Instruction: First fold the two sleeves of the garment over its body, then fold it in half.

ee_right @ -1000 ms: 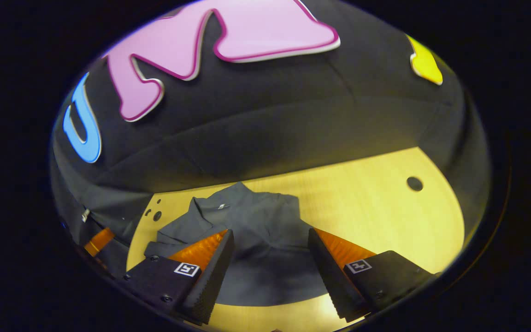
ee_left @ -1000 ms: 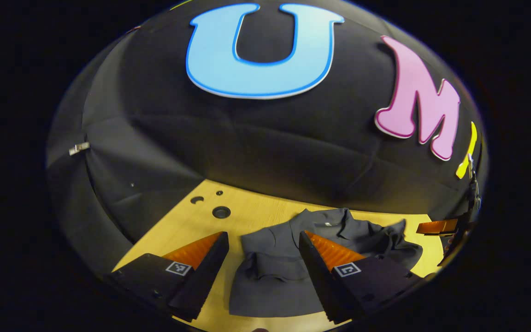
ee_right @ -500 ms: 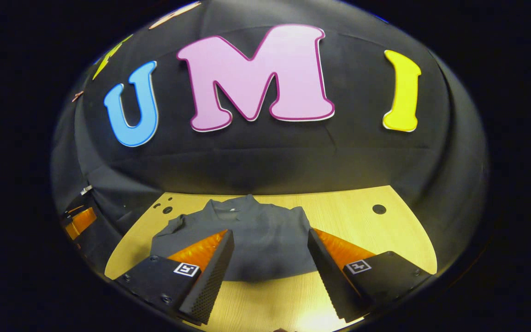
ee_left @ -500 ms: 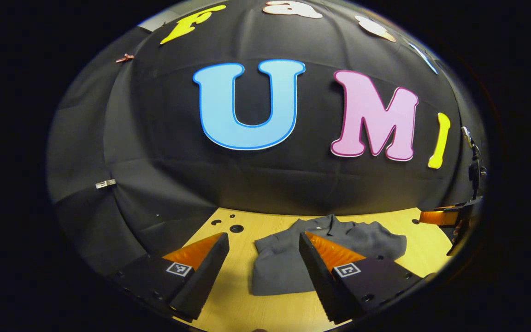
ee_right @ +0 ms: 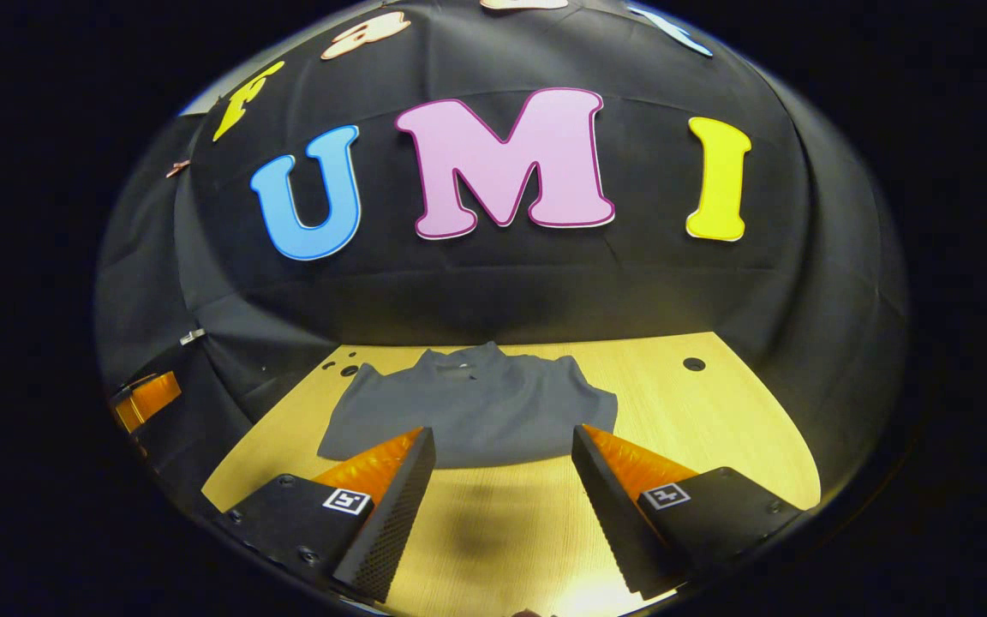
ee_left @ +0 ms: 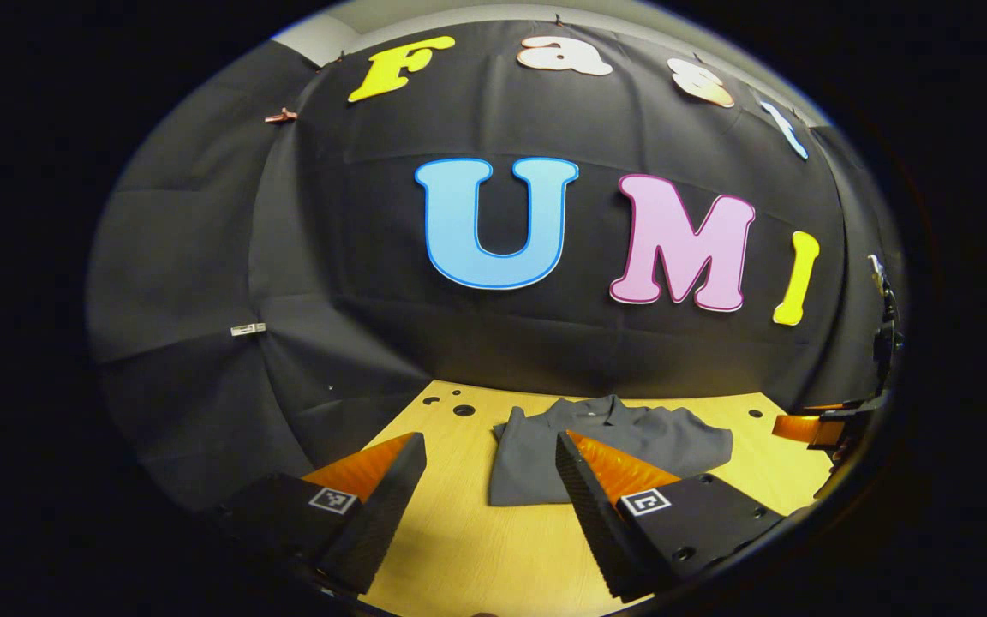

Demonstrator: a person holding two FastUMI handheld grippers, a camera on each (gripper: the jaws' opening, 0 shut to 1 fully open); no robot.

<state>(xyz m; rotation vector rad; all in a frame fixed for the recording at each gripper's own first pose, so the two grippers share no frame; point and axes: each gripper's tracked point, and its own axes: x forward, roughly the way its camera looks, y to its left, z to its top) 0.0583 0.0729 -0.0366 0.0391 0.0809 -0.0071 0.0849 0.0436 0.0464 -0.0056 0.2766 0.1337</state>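
Nearest to me in the left gripper view, my left gripper (ee_left: 487, 506) hangs above the bare table (ee_left: 476, 557) with its fingers spread wide and nothing between them. I judge it sits that way because it has nothing left to hold: the garment (ee_left: 536, 463) lies flat beyond the fingertips, apart from them.

The right gripper (ee_right: 498, 506) in the right gripper view is the same, spread and empty, over bare wood on the near side of the garment (ee_right: 468, 411). The near hem runs just past its fingertips without touching them.

Taking the garment as my landmark: it rests on the table, a compact grey block with a straight near edge and the collar on its far side, towards the booth wall. No sleeve hangs out to either side, so I read the sleeves as tucked over the body and the half fold as made. The job looks finished or very close, and both grippers being held back from the cloth suits that.

To the garment's right in the left gripper view, at the rim, a sliver of the other gripper (ee_left: 810, 426) shows; its spread can't be judged from there. Beyond the garment's far left corner are small holes (ee_left: 463, 410) in the tabletop, and behind everything the black cloth wall (ee_left: 202, 257).
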